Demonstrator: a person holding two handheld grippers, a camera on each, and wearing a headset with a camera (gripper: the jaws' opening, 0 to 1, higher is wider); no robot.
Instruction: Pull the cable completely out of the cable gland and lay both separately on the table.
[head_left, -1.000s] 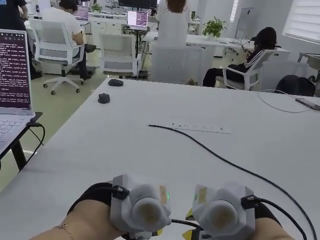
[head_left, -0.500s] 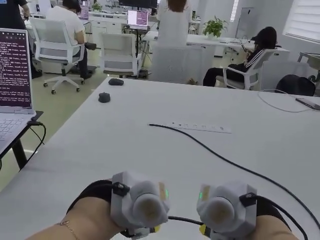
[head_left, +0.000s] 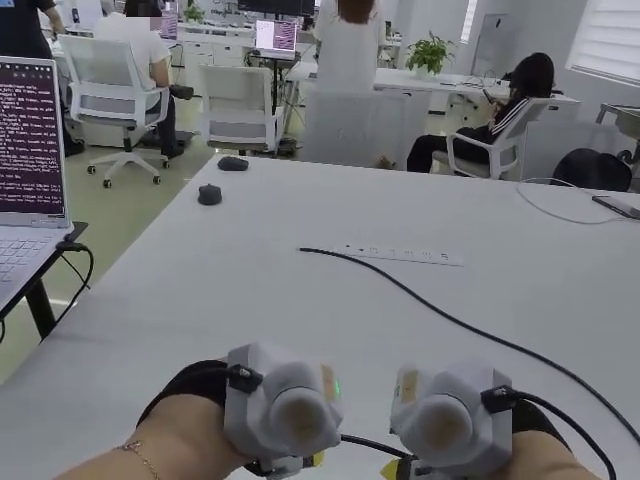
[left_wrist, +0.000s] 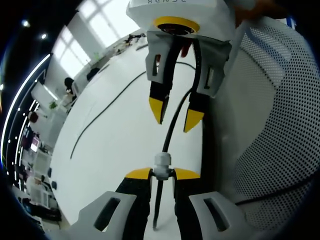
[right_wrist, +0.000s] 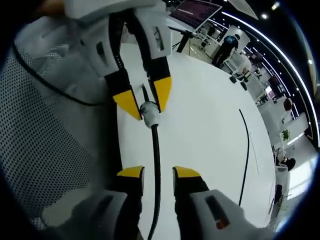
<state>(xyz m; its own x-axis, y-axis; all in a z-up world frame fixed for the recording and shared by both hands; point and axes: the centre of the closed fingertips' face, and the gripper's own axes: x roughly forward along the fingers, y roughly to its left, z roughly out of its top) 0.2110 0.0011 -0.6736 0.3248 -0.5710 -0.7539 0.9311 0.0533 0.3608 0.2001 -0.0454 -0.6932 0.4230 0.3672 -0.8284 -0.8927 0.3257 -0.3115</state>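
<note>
A small white cable gland (left_wrist: 161, 166) sits pinched between the yellow tips of my left gripper (left_wrist: 161, 174), which is shut on it. A black cable (left_wrist: 175, 120) runs out of the gland and passes between the jaws of my right gripper (left_wrist: 174, 112), with a gap on each side. From the right gripper view, that gripper (right_wrist: 158, 172) stands open around the cable (right_wrist: 156, 150), facing the gland (right_wrist: 148, 111) in the left gripper (right_wrist: 146, 100). The head view has both grippers low at the table's near edge, left (head_left: 295, 450) and right (head_left: 415, 455), a short cable span (head_left: 365, 445) between them.
A long black cable run (head_left: 440, 320) crosses the white table (head_left: 200, 300), passing a pale strip (head_left: 400, 255). Two dark mice (head_left: 209, 195) (head_left: 233, 163) lie at the far left. A laptop (head_left: 25, 150) stands on a stand to the left. People sit at desks beyond.
The right gripper moved right, away from the left one, then eased back a little. The cable span between the two grippers is longer than one second ago.
</note>
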